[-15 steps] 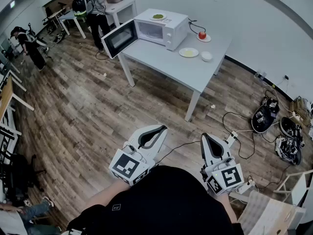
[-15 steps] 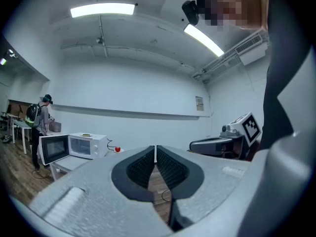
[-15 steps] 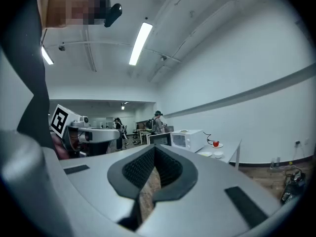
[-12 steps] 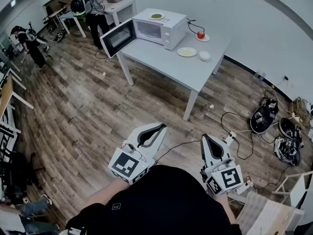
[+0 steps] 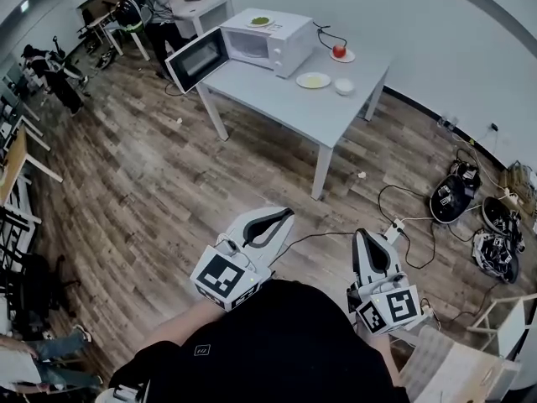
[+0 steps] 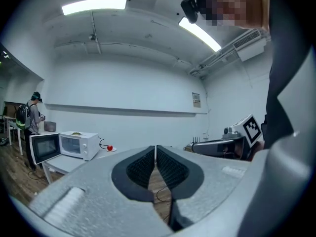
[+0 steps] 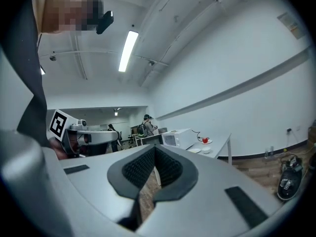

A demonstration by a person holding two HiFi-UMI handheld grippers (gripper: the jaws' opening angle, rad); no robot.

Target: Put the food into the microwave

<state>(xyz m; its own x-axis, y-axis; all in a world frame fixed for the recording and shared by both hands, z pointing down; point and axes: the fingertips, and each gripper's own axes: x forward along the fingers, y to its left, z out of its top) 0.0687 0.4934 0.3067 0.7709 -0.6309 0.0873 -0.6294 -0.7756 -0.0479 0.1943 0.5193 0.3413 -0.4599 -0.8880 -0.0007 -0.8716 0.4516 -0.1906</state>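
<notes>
Far across the room a white microwave [image 5: 270,35] stands on a grey table [image 5: 285,112], its door [image 5: 196,60] swung open to the left. On its top lies a plate of green food [image 5: 260,22]. Right of it sit a red fruit on a saucer [image 5: 340,51], a plate of pale food [image 5: 313,80] and a small white bowl [image 5: 343,86]. My left gripper [image 5: 281,214] and right gripper [image 5: 364,235] are held low near my body, well short of the table, both shut and empty. The left gripper view shows the microwave [image 6: 79,144] small at the left.
Cables and a power strip [image 5: 401,225] trail over the wood floor ahead of my right gripper. Dark helmets or bags [image 5: 453,198] lie by the right wall. A person [image 5: 155,11] stands behind the microwave door, another person [image 5: 50,65] at far left among desks.
The table and microwave have slid slightly up and left in the head view. Both grippers sit a little lower and to the right, still shut.
</notes>
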